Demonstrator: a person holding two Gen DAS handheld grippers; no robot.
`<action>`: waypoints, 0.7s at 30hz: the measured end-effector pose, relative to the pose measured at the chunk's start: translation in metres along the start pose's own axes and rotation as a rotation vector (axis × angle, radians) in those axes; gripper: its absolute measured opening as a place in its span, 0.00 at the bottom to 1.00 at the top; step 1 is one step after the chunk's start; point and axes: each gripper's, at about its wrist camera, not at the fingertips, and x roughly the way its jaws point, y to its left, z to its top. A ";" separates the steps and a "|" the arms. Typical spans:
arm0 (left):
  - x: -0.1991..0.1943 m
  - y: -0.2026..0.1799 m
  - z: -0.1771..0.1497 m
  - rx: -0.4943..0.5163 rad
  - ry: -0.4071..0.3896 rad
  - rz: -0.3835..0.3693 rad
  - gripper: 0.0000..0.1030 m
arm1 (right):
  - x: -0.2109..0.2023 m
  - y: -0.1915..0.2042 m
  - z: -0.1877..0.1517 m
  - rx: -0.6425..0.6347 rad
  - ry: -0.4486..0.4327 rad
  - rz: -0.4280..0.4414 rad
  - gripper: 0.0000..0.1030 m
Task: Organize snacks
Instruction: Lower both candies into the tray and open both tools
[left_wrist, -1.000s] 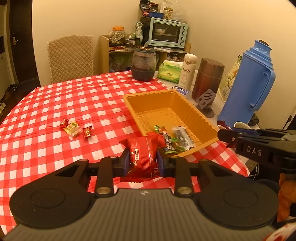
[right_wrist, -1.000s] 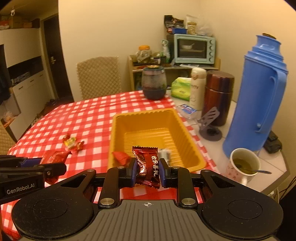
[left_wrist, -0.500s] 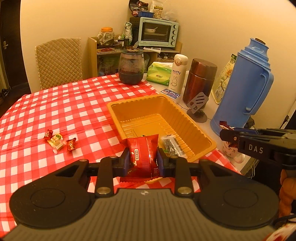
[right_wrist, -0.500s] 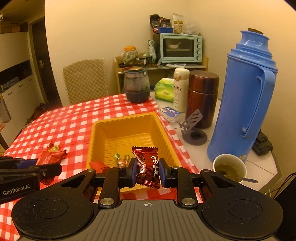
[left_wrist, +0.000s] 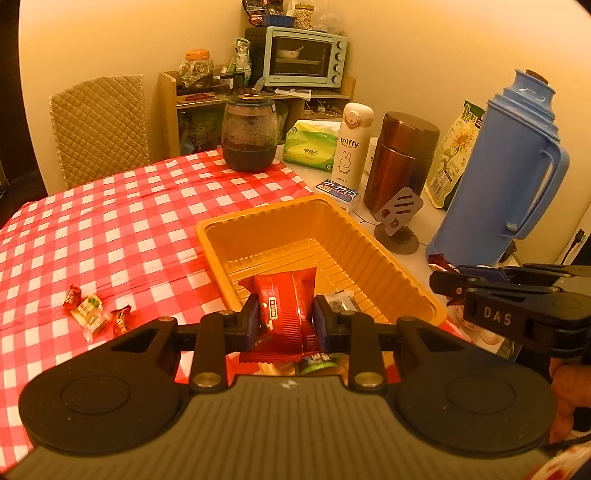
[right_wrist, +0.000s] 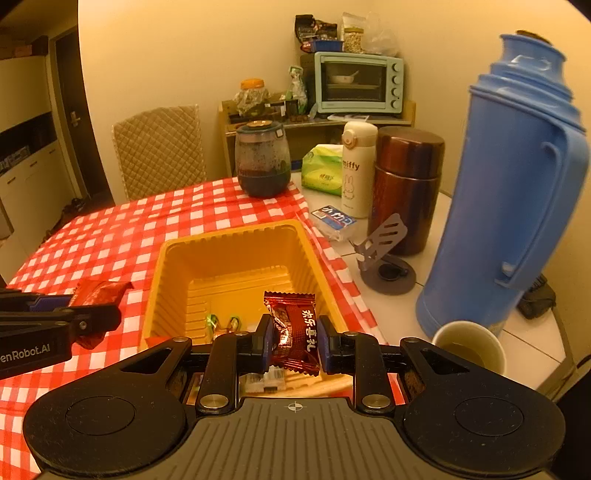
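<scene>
— Orange plastic, that tray on the red-and-white checked bench. What can be read around it?

— Behind the tray, a white bottle says "miffy" over a rabbit drawing. The side of the right tool, seen from the left wrist camera, reads "DAS". The side of the left tool, seen from the right wrist camera, shows "enRobot.AI" with the start cut off by the frame edge. There is a small blue-and-white packet beside the tray, print too small to read.

— And the snacks against the tools?

— The left tool is closed on a red snack packet with a small white label, pinched between both fingers and hanging over the tray's near end. The right tool is clamped on a dark red candy printed with Chinese characters, also above the tray's near end.

— Anything in the tray?

— A few small wrapped sweets lie on its floor at the near end, below the tools. Left of the tray, three more candies lie loose on the bench.

— Right of the tray?

— A brown flask, a tall blue thermos, and a paper cup of liquid.
</scene>
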 end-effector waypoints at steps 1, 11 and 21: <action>0.004 0.001 0.002 0.002 0.003 -0.003 0.26 | 0.004 0.000 0.001 -0.001 0.003 0.002 0.24; 0.050 0.006 0.018 0.024 0.033 -0.017 0.26 | 0.045 -0.004 0.015 0.019 0.028 0.031 0.25; 0.091 0.012 0.020 0.008 0.076 -0.033 0.26 | 0.071 -0.010 0.016 0.027 0.051 0.030 0.24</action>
